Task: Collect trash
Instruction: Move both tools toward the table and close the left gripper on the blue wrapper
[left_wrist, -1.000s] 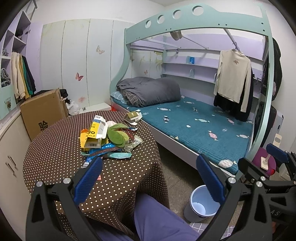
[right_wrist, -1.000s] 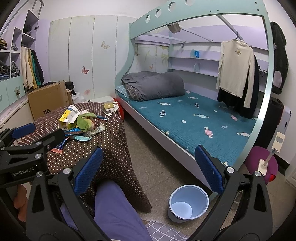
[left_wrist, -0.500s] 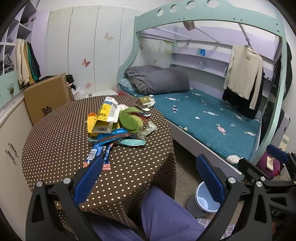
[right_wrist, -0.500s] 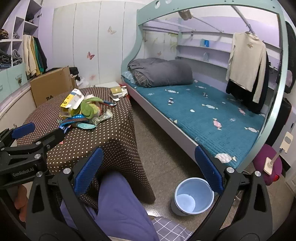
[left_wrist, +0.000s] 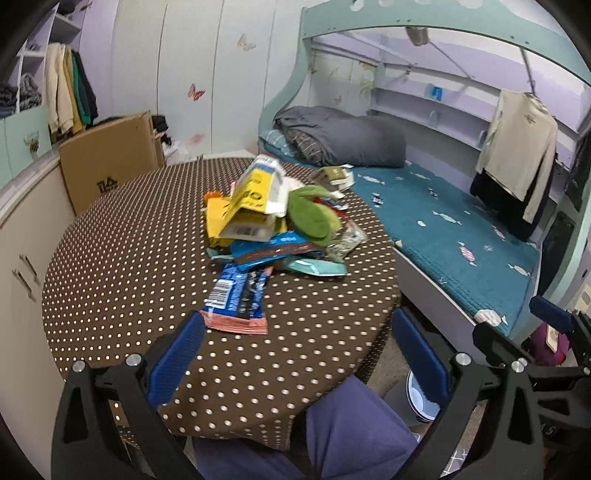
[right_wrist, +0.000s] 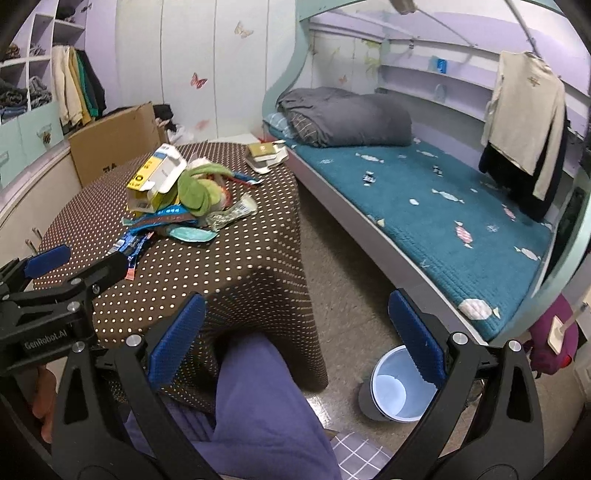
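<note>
A heap of trash (left_wrist: 273, 229) lies near the middle of the round worktop (left_wrist: 122, 258), which is covered in a brown cloth with pale dots. On top sits a torn yellow and white carton (left_wrist: 255, 192), tilted, with a barcode label on its lower end. Touching it on the right is a crumpled green wrapper (left_wrist: 312, 218). Under them lie blue foil wrappers and a flat teal packet (left_wrist: 317, 266). A blue wrapper with a barcode and a red edge (left_wrist: 236, 302) sticks out of the heap toward the near rim.

The left gripper (left_wrist: 295, 350) hangs over the near edge of the worktop, jaws spread wide and empty, the red-edged wrapper just beyond its left finger. The right gripper (right_wrist: 295, 332) is off the worktop's right side, above a knee in blue cloth (right_wrist: 258, 398), jaws also wide apart and empty. A pale blue bin (right_wrist: 393, 391) stands on the floor between worktop and bed (right_wrist: 424, 206).
</note>
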